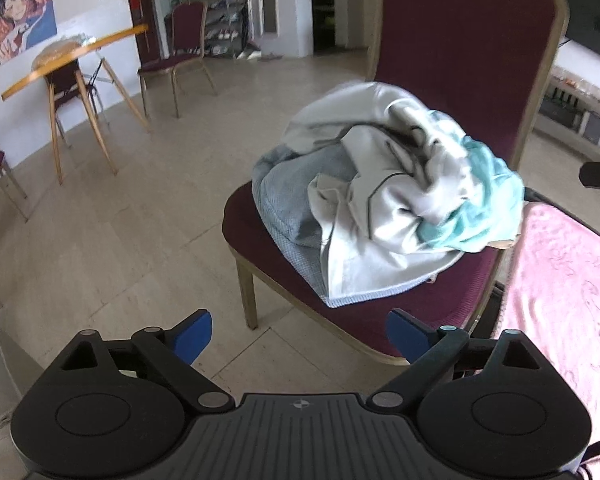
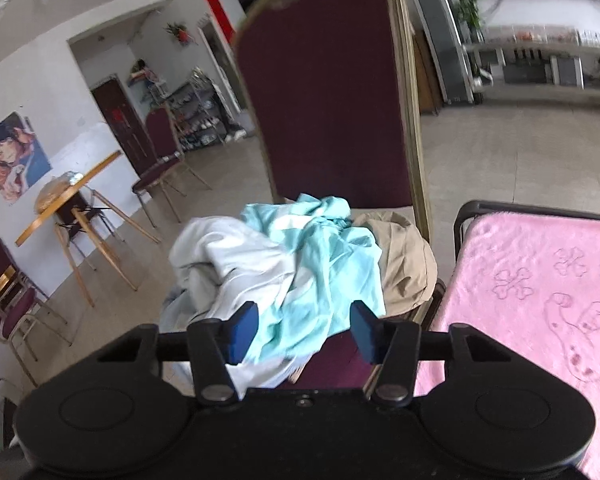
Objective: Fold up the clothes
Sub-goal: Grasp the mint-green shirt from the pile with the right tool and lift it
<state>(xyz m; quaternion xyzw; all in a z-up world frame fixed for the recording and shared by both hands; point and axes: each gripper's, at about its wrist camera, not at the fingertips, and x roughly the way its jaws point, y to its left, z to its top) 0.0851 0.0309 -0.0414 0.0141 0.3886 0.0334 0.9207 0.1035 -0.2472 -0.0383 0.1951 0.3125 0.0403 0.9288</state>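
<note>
Clothes (image 1: 384,196) lie heaped on the seat of a maroon chair (image 1: 460,40) with a gold frame — a white garment (image 1: 380,216) on top, a turquoise one (image 2: 320,264) bunched against it, a grey-blue knit piece (image 1: 288,200) underneath toward the front edge, and a tan piece (image 2: 404,256) at the back of the seat near the backrest. Nothing is folded; the pile is crumpled.

The left gripper (image 1: 300,336) hangs in front of the chair, clear of the pile, its blue-padded jaws spread wide and empty. The right gripper (image 2: 304,332) sits just over the near edge of the turquoise and white cloth, jaws apart as well, nothing pinched between them — whether the pads brush the fabric I cannot tell.

Right beside the chair is a surface covered by a pink blanket (image 2: 540,288). Farther off stand a wooden table (image 1: 76,56) and another maroon chair (image 1: 180,40), with a poster (image 1: 22,14) on the white wall.
</note>
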